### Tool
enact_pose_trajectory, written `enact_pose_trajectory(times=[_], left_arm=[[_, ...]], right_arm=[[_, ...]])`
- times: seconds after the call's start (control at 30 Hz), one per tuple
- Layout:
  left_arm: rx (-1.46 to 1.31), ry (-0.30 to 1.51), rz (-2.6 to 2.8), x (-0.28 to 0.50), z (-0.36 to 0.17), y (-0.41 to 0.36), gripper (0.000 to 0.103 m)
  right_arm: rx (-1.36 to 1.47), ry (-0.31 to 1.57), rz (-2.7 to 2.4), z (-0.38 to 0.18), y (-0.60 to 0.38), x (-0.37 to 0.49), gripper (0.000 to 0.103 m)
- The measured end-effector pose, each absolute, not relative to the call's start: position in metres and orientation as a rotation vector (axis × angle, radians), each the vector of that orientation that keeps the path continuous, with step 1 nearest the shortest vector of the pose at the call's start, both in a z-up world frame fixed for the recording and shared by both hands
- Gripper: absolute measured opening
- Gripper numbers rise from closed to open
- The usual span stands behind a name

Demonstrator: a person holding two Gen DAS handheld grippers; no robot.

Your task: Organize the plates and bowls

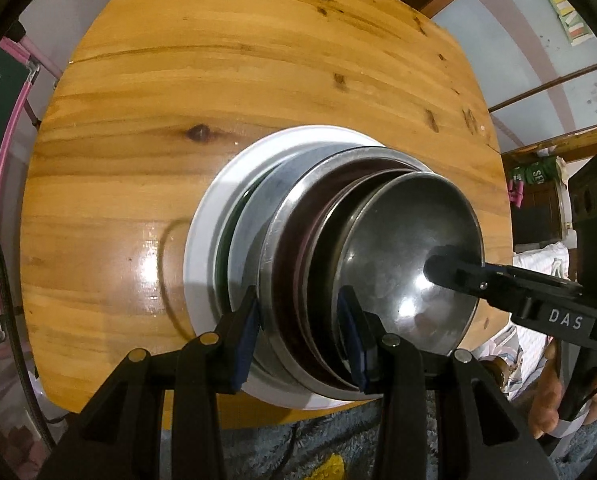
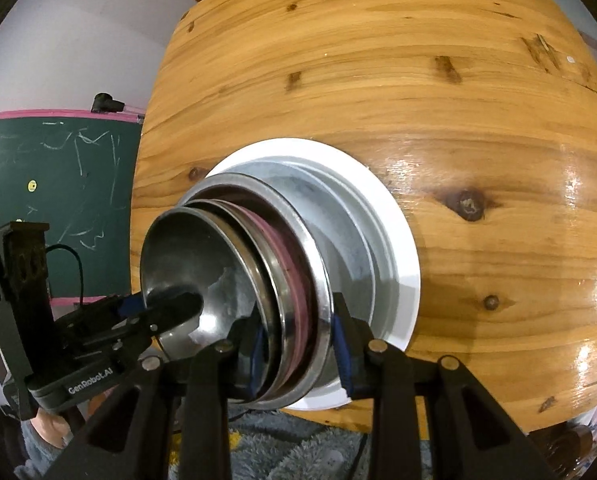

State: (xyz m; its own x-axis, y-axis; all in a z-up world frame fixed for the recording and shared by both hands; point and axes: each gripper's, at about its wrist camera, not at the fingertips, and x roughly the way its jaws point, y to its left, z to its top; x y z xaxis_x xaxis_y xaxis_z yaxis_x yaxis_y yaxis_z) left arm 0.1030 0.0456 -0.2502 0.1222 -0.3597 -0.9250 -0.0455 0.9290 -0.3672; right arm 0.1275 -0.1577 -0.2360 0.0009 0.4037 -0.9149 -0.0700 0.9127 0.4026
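A nested stack stands near the front edge of the wooden table (image 1: 178, 80): a white plate (image 1: 202, 248) at the bottom, a grey plate (image 1: 250, 220), a wide steel bowl (image 1: 282, 248) with a maroon bowl (image 1: 298, 240) inside, and a small steel bowl (image 1: 410, 248) on top. My left gripper (image 1: 302, 340) is shut on the near rims of the steel bowls. My right gripper (image 2: 298, 344) is shut on the stacked bowl rims (image 2: 290, 280) from the other side; it also shows in the left wrist view (image 1: 450, 272), one finger inside the top bowl (image 2: 194, 248).
A green chalkboard with a pink frame (image 2: 58, 184) stands left of the table (image 2: 418, 80). A grey shaggy rug (image 2: 298, 448) lies below the front edge. Shelves and clutter (image 1: 538, 184) are at the right.
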Motion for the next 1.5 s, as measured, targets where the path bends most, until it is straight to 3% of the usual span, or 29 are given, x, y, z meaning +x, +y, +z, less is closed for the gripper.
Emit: enact_pose_trajectory(times=[0.4, 0.57, 0.77, 0.93, 1.3, 1.5], left_arm=[[-0.339, 1.427, -0.24, 0.104, -0.249, 0.046, 0.037], [-0.3, 1.405, -0.239, 0.104, -0.244, 0.041, 0.043], [-0.28, 1.362, -0.248, 0.1, -0.232, 0.037, 0.056], [-0.24, 1.301, -0.242, 0.093, -0.214, 0.033, 0.075], [-0.189, 1.218, -0.228, 0.072, -0.182, 0.021, 0.078], [-0.127, 1.095, -0.21, 0.054, -0.14, 0.007, 0.08]], right_arm=[[0.209, 1.537, 0.367, -0.238, -0.155, 0.126, 0.031], [0.145, 1.517, 0.355, -0.234, -0.149, 0.125, 0.032], [0.077, 1.47, 0.348, -0.223, -0.144, 0.121, 0.034], [0.046, 1.434, 0.35, -0.213, -0.146, 0.113, 0.04], [0.025, 1.313, 0.345, -0.176, -0.159, 0.083, 0.042], [0.011, 1.183, 0.328, -0.136, -0.17, 0.062, 0.042]])
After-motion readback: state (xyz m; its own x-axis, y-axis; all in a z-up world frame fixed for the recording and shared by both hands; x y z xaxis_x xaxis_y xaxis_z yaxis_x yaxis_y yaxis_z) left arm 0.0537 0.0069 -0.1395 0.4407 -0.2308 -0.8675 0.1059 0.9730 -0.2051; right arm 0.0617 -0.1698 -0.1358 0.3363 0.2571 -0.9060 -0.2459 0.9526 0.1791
